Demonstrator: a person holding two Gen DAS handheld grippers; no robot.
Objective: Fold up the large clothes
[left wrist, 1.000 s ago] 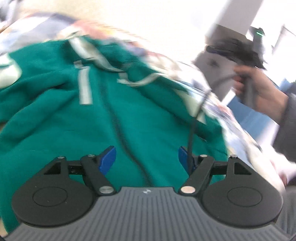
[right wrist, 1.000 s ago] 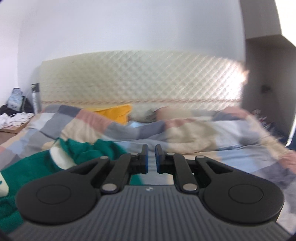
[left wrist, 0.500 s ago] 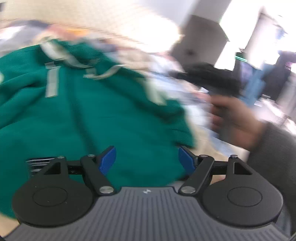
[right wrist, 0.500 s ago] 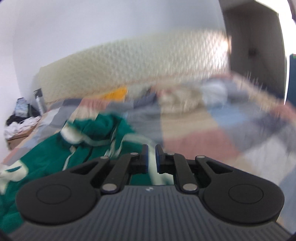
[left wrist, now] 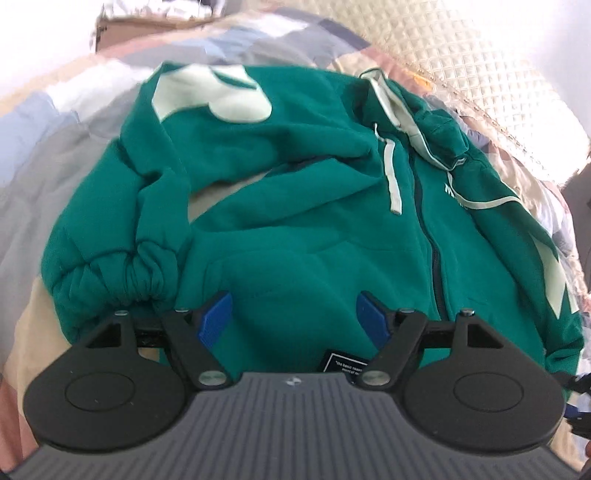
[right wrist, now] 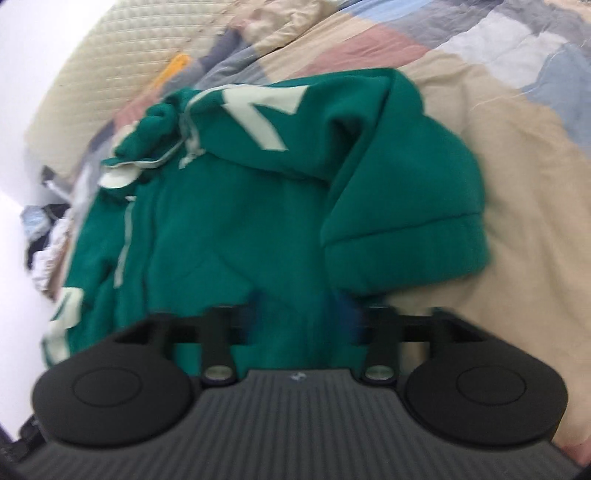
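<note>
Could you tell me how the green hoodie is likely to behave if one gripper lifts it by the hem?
The green hoodie would probably sag and drape: it already lies in soft wrinkles. Its thick fleece suggests some weight. The bunched sleeve would likely trail.

— What sort of place is this?
— A bedroom in a home; nearly everything in view is a bed, spread with a patchwork quilt in beige, pink, grey and pale blue blocks.
— Anything besides the bedding?
— A cream quilted headboard with a diamond stitch runs behind the bed, against a plain white wall; a yellow pillow lies close to it.
— And at the edges?
— A green zip hoodie lies spread on the quilt; in the right wrist view a heap of loose clothes sits beside the bed; in the left wrist view a cardboard box stands beyond the quilt.
</note>
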